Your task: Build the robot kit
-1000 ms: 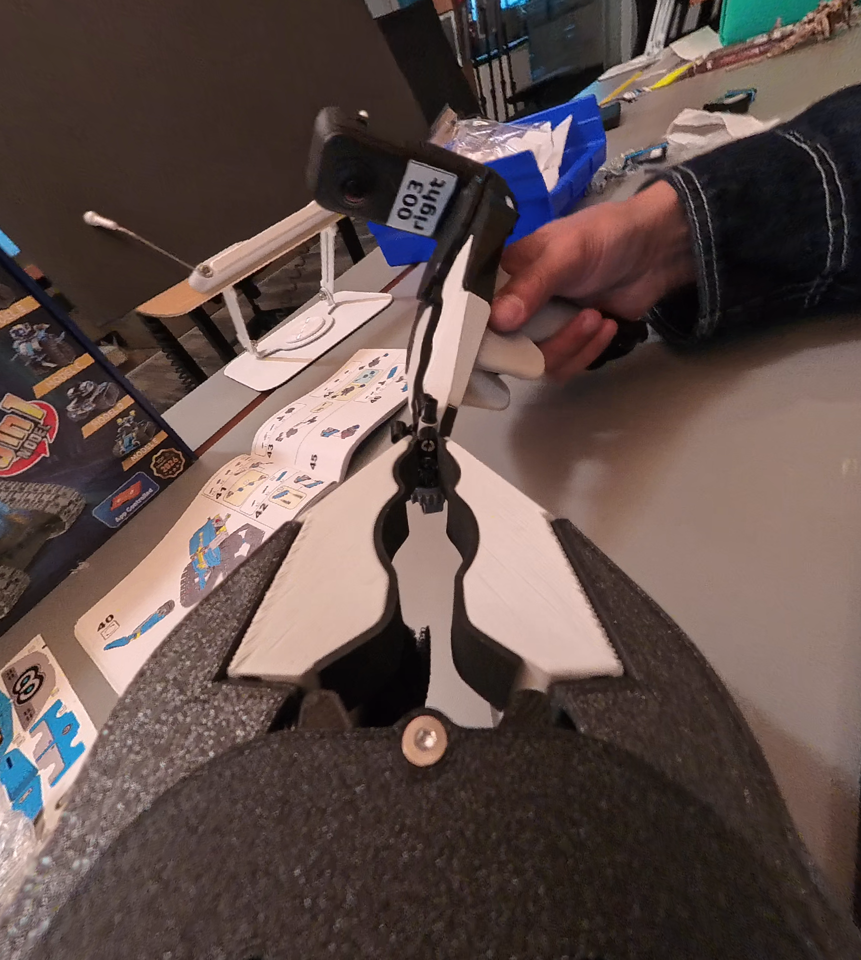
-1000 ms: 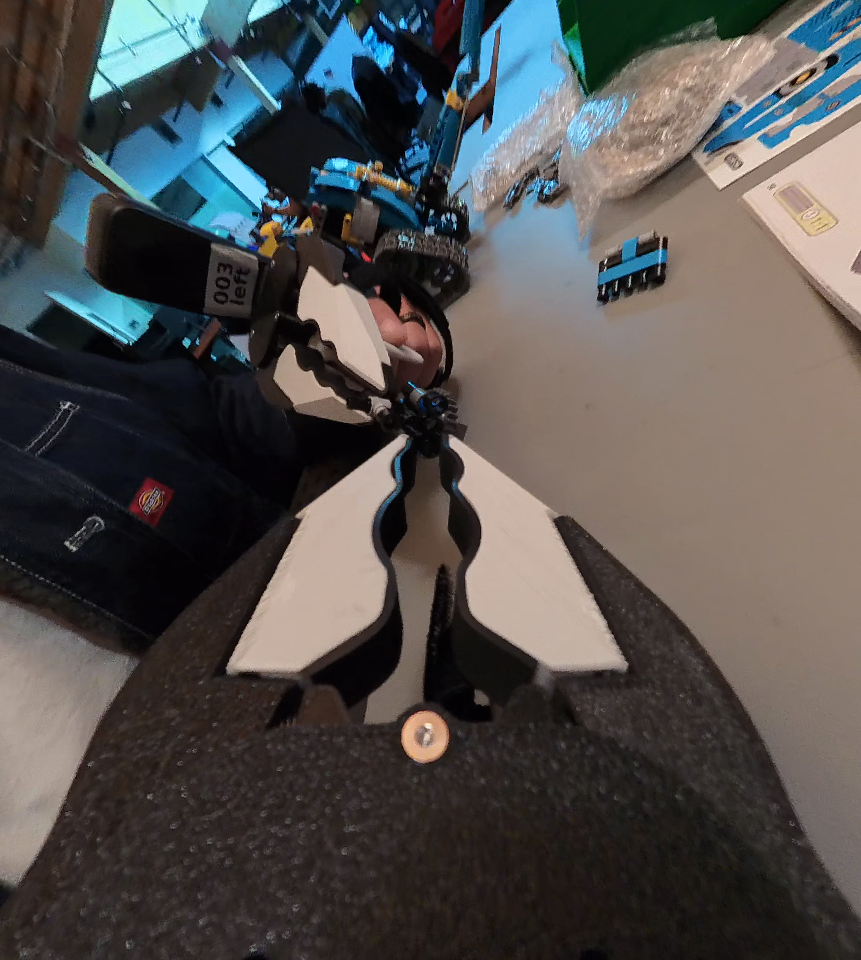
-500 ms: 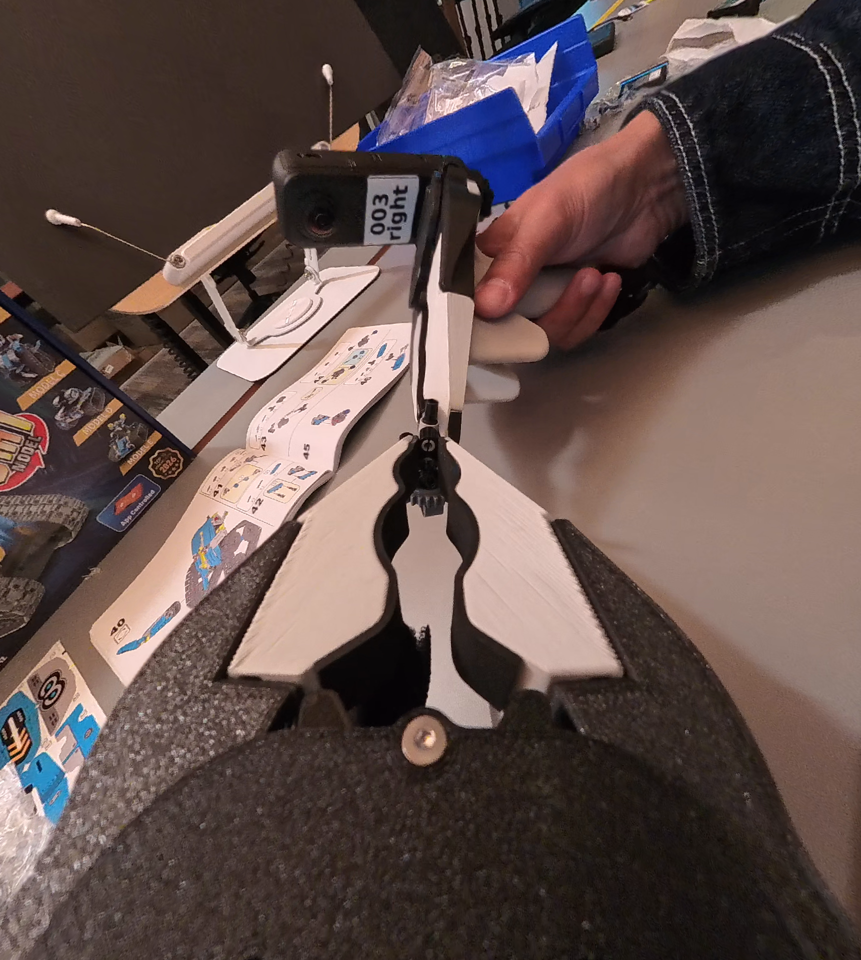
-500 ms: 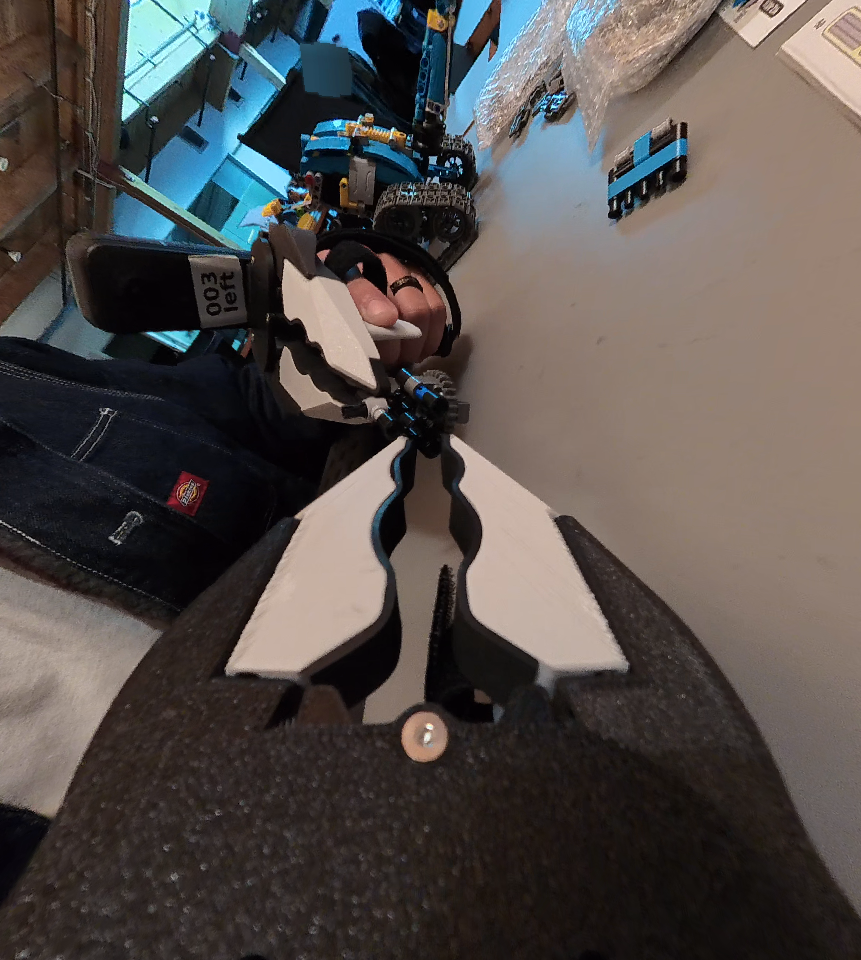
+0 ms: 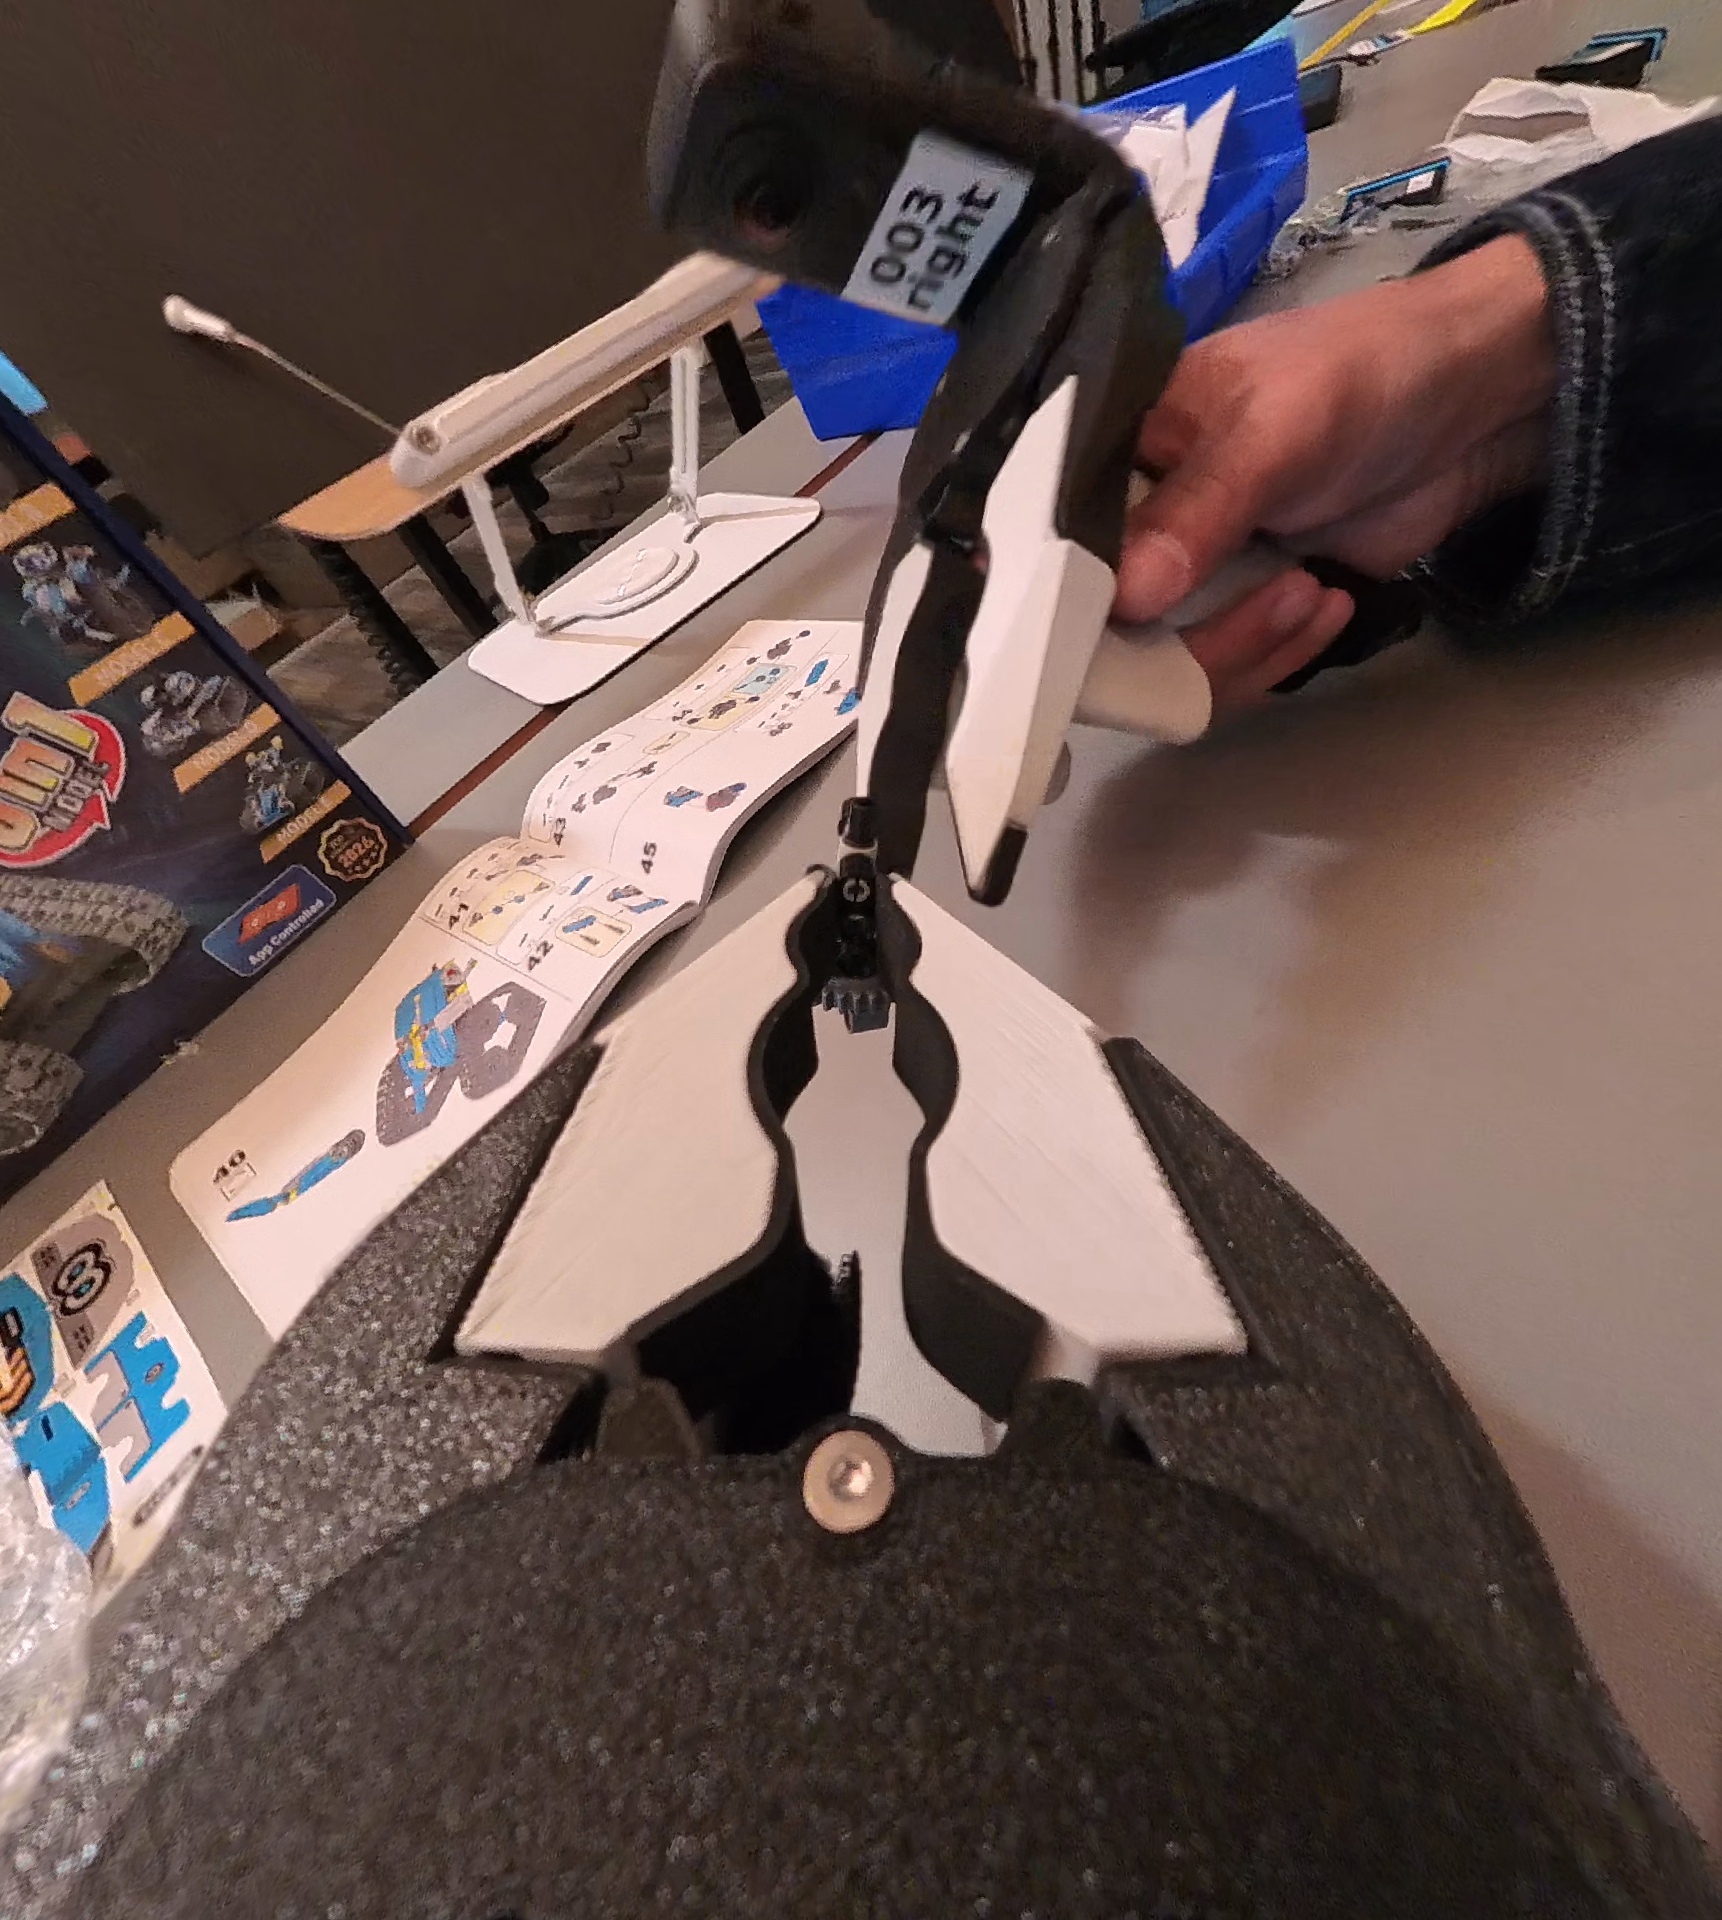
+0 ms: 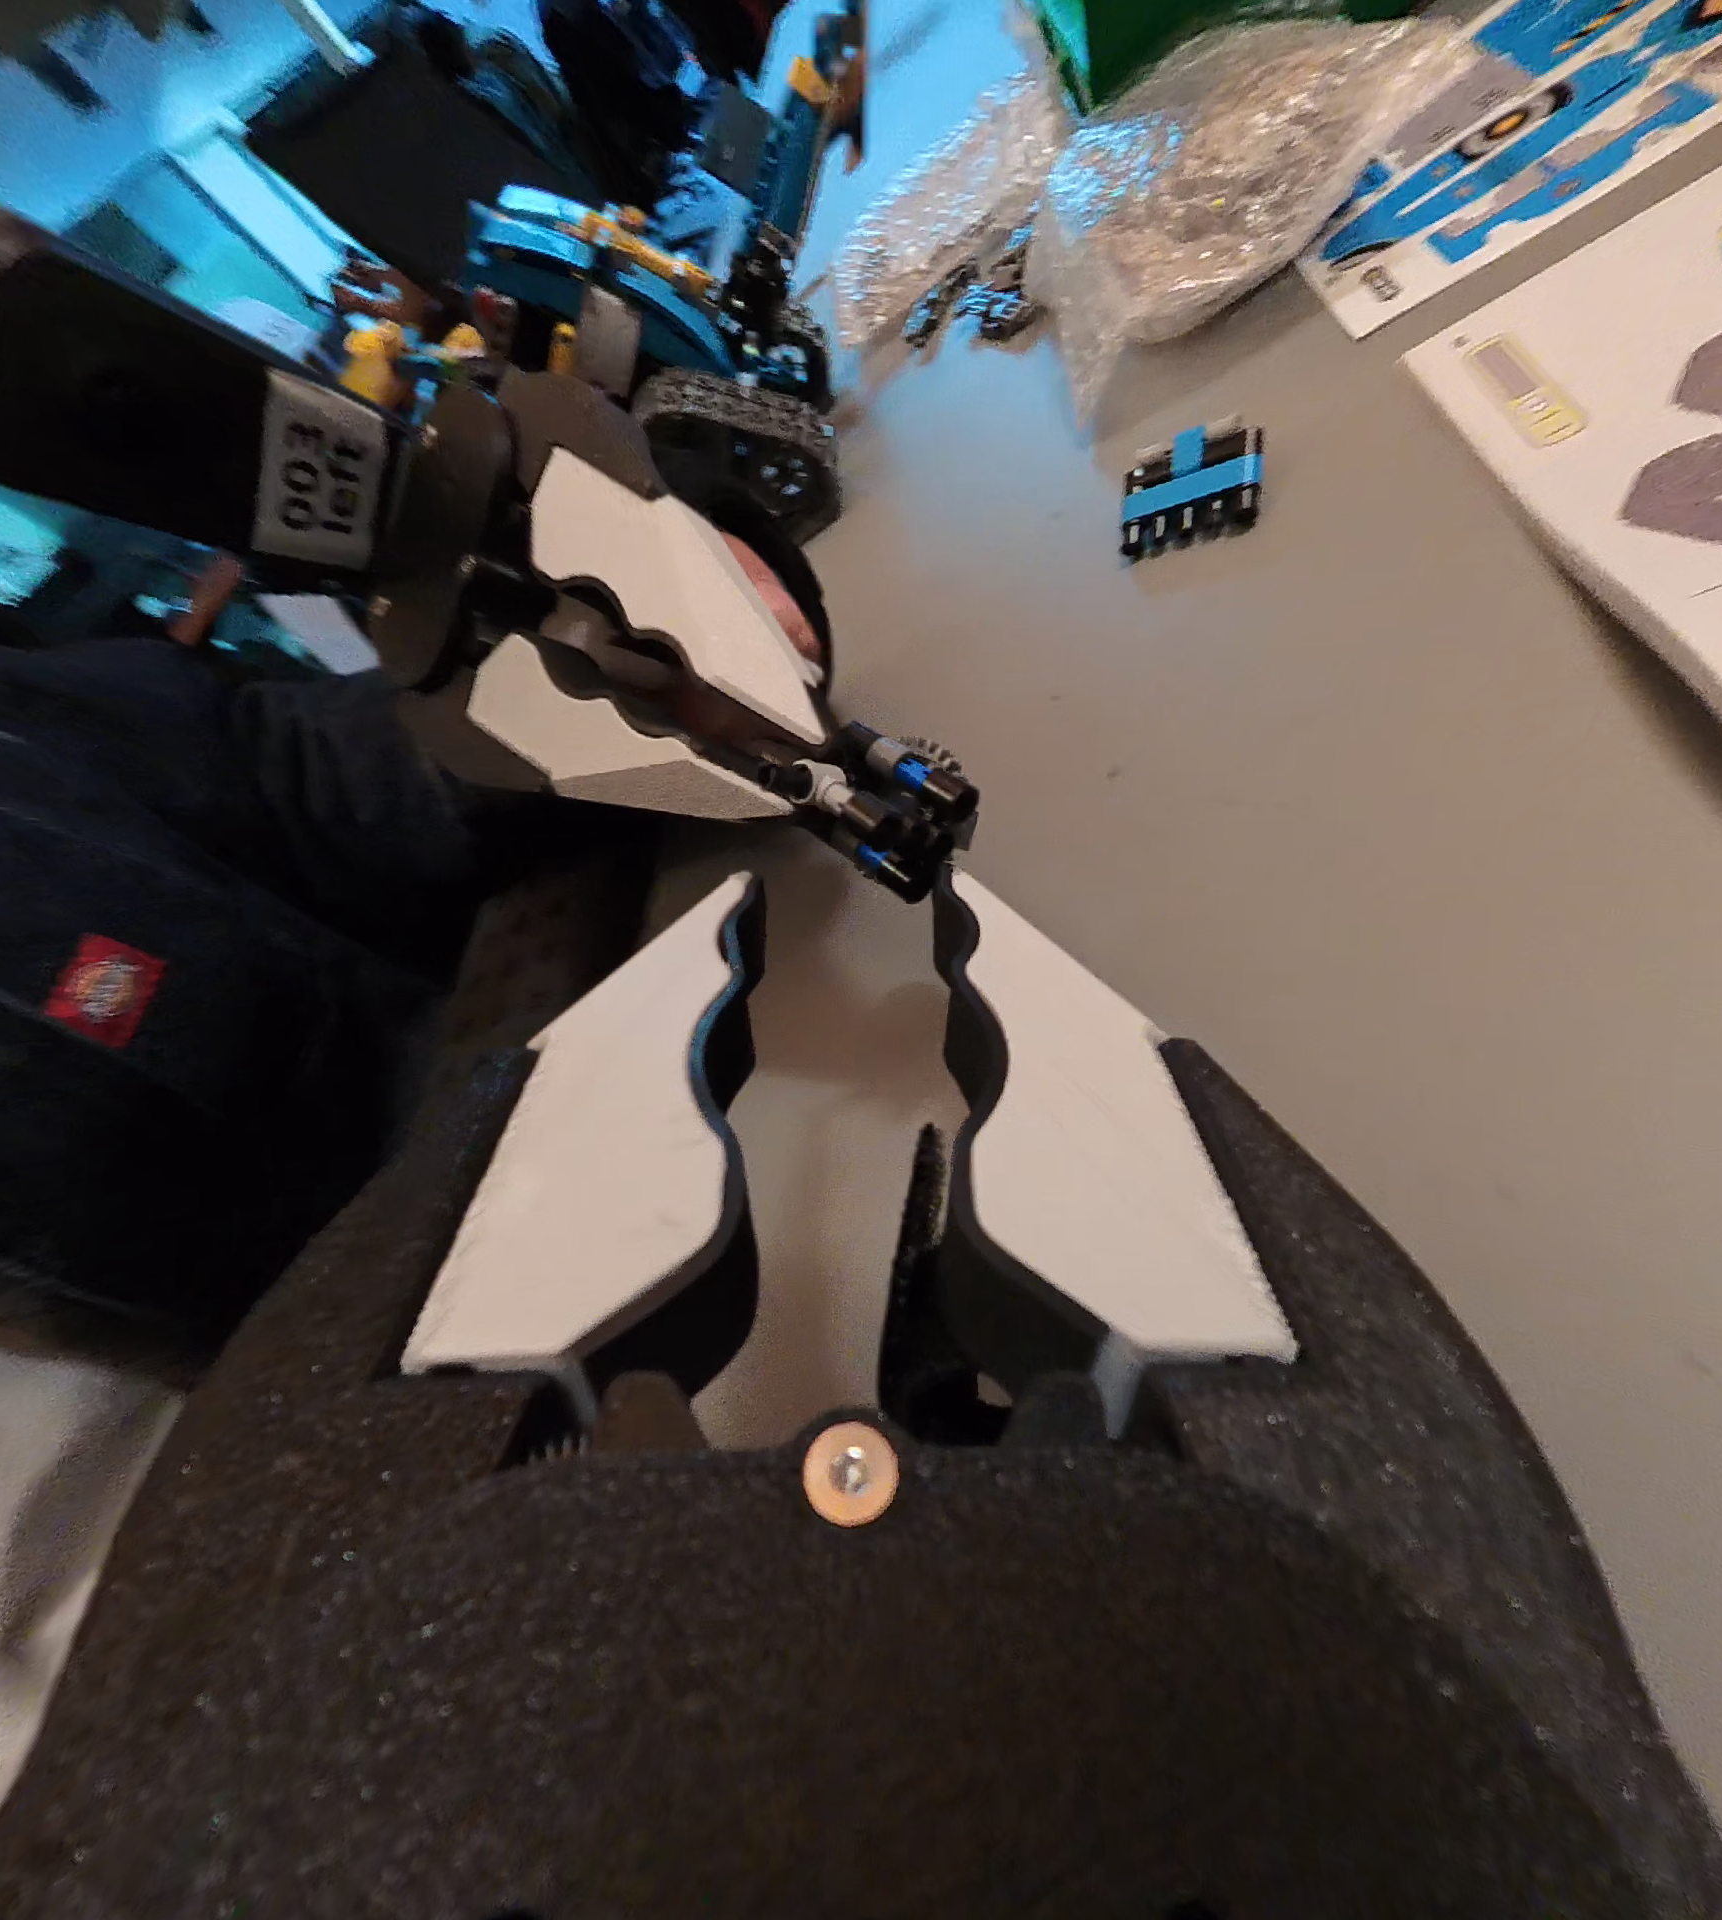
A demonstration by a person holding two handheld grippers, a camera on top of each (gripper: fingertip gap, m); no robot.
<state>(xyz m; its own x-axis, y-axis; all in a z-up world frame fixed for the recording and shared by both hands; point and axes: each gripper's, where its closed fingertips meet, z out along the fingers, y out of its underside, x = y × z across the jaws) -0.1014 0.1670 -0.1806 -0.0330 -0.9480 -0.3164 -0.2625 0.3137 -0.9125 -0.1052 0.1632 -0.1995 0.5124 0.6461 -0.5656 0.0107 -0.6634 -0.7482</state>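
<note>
Left wrist view shows the left gripper (image 5: pixel 852 894) with fingers closed on a small black-and-blue brick assembly (image 5: pixel 855 940) above the grey surface (image 5: pixel 1459 1039); the right gripper (image 6: pixel 846 894) has fingers apart, just beside it.

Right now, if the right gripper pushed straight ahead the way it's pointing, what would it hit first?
Most likely the small black and blue brick assembly that the left gripper holds, just past the right gripper's open fingertips. Depth is unclear.
</note>
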